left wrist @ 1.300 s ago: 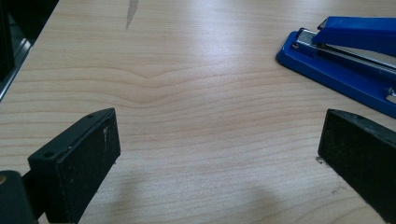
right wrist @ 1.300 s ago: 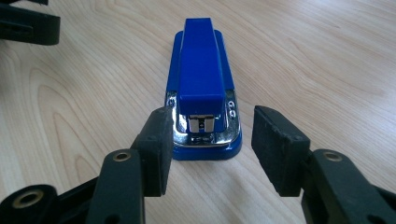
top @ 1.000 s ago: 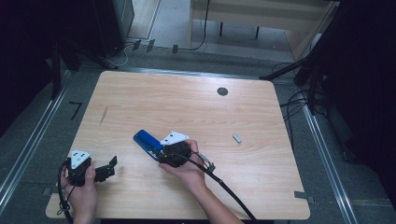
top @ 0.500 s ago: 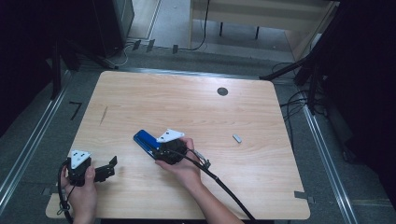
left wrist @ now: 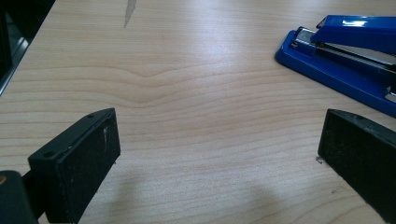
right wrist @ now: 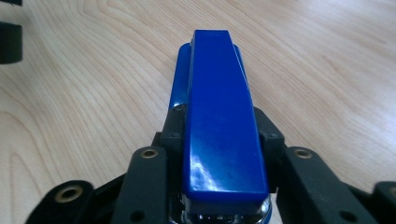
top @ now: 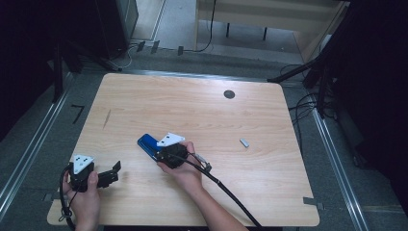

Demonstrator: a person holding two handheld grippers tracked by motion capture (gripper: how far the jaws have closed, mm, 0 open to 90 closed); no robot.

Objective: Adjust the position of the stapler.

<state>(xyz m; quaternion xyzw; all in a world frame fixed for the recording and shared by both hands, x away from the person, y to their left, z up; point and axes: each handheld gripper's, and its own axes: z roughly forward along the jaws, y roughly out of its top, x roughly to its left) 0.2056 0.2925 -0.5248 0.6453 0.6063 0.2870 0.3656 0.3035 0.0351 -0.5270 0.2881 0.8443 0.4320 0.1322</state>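
A glossy blue desk stapler with a chrome inner mechanism point(top: 148, 144) is seen lying flat on the light wood-grain table point(top: 269, 183), a little toward the near edge and left of the middle. The right claw point(top: 163, 152) is set over the stapler's rear end. In the right gripper view the stapler point(right wrist: 219, 116) runs straight away between the two black jaws, whose pads are seen against both of its sides. The jaws have just been closing, with the stapler between them, and it is now gripped by them.

The left claw point(top: 114, 172) is held low near the near left corner of the table. In the left gripper view its jaws are spread wide and nothing is held between them; bare wood is seen in the gap, with the stapler point(left wrist: 345, 60) well apart at the upper right.

A small grey metal piece point(top: 245, 142) lies apart, toward the right edge. A dark round grommet point(top: 229, 94) is set near the far edge.
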